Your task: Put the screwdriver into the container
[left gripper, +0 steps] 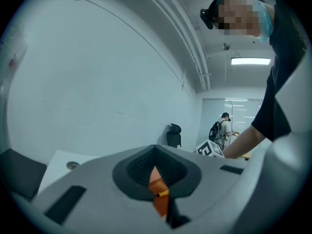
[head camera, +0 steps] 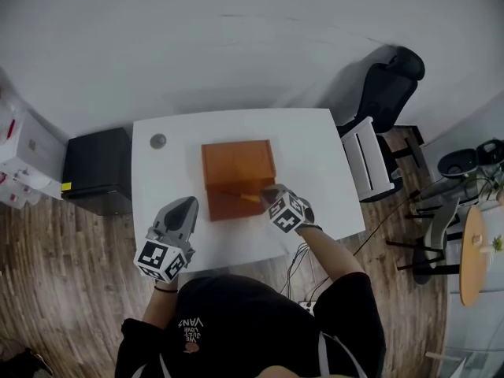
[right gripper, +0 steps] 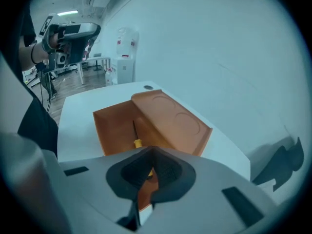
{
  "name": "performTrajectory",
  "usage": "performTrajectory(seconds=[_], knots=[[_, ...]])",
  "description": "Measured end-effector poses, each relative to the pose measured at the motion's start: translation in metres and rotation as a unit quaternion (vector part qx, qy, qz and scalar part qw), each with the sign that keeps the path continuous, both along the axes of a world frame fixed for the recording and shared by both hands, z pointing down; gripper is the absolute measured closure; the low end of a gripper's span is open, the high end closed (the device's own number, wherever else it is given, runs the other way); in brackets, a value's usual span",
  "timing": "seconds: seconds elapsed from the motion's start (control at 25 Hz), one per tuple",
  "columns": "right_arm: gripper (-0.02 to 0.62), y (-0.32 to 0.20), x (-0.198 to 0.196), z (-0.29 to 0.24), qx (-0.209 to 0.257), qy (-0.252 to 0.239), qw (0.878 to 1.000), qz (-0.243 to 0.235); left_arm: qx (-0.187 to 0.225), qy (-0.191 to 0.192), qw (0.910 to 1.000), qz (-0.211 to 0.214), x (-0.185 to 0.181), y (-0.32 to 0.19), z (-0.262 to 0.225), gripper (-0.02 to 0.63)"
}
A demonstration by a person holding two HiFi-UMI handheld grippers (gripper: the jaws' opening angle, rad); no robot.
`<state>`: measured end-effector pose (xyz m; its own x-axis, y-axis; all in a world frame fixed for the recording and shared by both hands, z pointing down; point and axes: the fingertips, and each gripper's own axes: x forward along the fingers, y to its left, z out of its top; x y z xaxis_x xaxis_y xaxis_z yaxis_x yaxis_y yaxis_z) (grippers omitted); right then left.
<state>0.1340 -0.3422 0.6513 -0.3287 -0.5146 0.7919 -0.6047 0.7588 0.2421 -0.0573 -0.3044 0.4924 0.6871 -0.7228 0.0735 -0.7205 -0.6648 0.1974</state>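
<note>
The jaws of the right gripper (right gripper: pixel 152 149) are shut pad against pad, and nothing is seen clamped between them. Only a sliver of yellow handle shows through the slit under the pads, lower than they are. Just beyond and below those fingertips the screwdriver (right gripper: pixel 135 132) lies flat on the floor of the open orange container (right gripper: pixel 109 128). In the right gripper view its dark shaft is pointed straight away from the jaws. In the head view its long axis is laid left to right across the near half of the container (head camera: pixel 224 209), with the handle end to the right, at the tips of the right gripper (head camera: pixel 269 192), and the tip to the left. Whether the pads touch the handle end cannot be told, since that end is covered by the jaws. The lid (head camera: pixel 238 162) is folded open on the far side. The left gripper (head camera: pixel 189 203) is held with its jaws also together and empty, off the near left corner of the container and apart from it, over the white table (head camera: pixel 315 156). The right gripper is thus the nearer one. The placing is judged done, so any withdrawal is best made up and to the near right, away from the handle.
</note>
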Motion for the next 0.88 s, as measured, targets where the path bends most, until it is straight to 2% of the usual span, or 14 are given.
performTrajectory(seconds=[0.36, 0.64, 0.88], knots=[[0.584, 0.013, 0.008, -0.053, 0.089, -0.084, 0.990, 0.064, 0.010, -0.005, 0.9997, 0.020, 0.022, 0.012, -0.010, 0.592], [0.584, 0.029, 0.017, -0.103, 0.134, -0.174, 0.969, 0.117, 0.018, -0.006, 0.9995, 0.027, 0.034, 0.022, -0.018, 0.592], [0.584, 0.046, 0.026, -0.136, 0.165, -0.222, 0.950, 0.143, 0.023, -0.006, 0.9994, 0.026, 0.039, 0.030, -0.025, 0.592]])
